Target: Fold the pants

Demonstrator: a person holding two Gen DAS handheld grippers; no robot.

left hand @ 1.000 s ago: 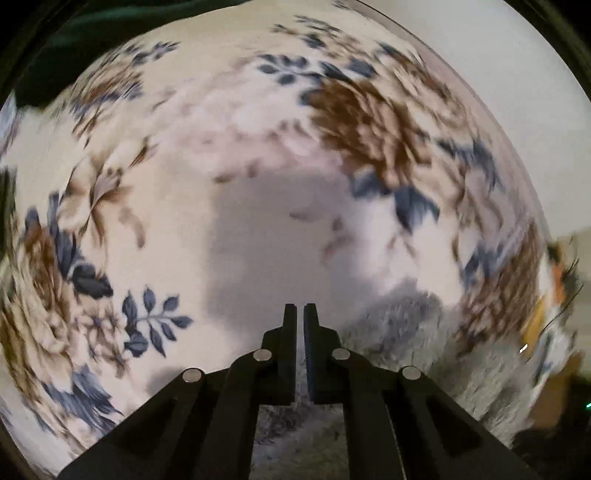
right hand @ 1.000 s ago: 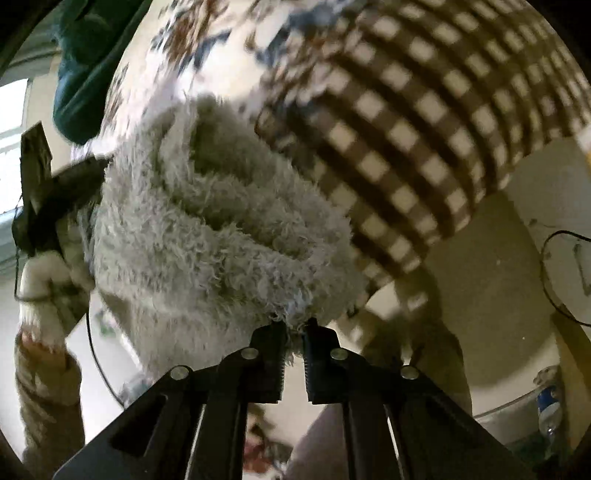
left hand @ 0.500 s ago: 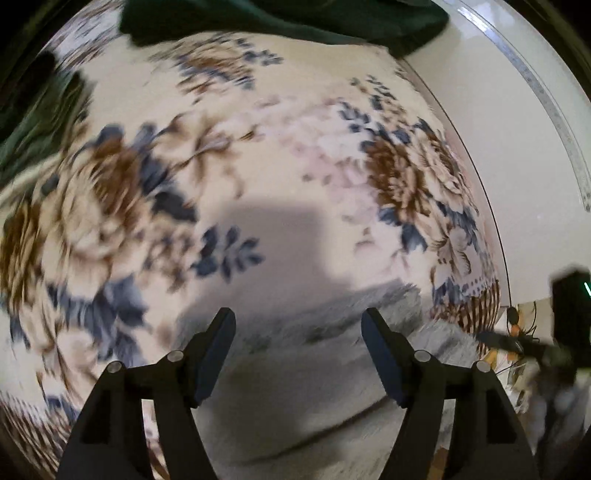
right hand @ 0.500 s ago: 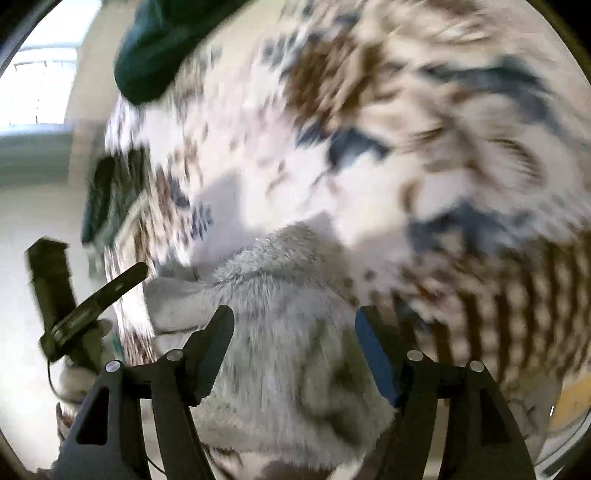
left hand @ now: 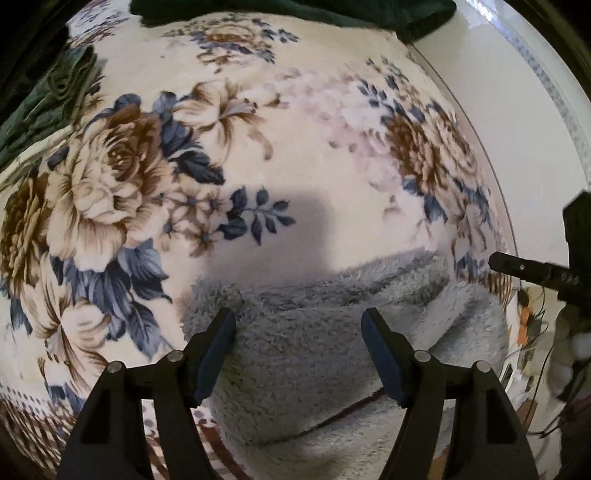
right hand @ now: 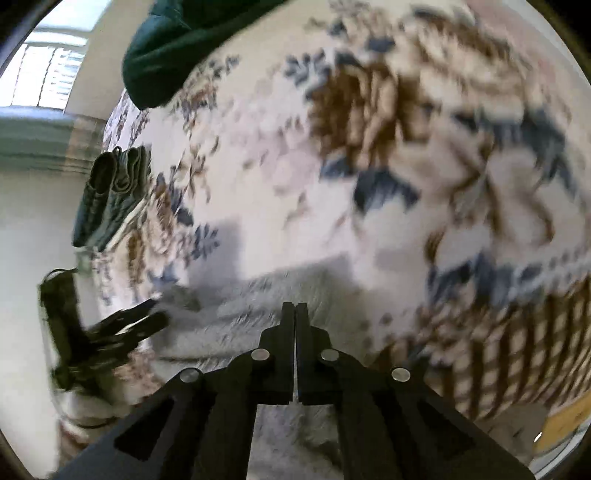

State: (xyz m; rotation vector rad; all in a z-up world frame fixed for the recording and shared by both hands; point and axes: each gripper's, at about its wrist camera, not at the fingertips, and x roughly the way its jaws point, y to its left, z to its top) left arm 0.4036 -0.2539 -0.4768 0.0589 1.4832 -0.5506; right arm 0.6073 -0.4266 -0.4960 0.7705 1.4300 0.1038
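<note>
The fluffy grey pants (left hand: 325, 354) lie folded on a floral blanket (left hand: 258, 155), near its front edge. My left gripper (left hand: 298, 328) is open, its fingers spread just above the pants and holding nothing. The right gripper shows at the right edge of the left wrist view (left hand: 532, 271). In the right wrist view the pants (right hand: 229, 325) lie under my right gripper (right hand: 295, 308), whose jaws are closed together with no cloth visibly between them. The left gripper (right hand: 136, 325) shows there at the left, over the pants' far end.
Dark green clothing (left hand: 295, 11) lies at the blanket's far edge and a folded green garment (right hand: 110, 195) at its left side. The blanket has a brown checked border (right hand: 517, 343). A pale wall (left hand: 517, 110) and a window (right hand: 48, 77) lie beyond the bed.
Both grippers let go of the pants, which dropped onto the blanket. The left stayed open and hovers over them. The right opened, then shut again, empty, while moving.
</note>
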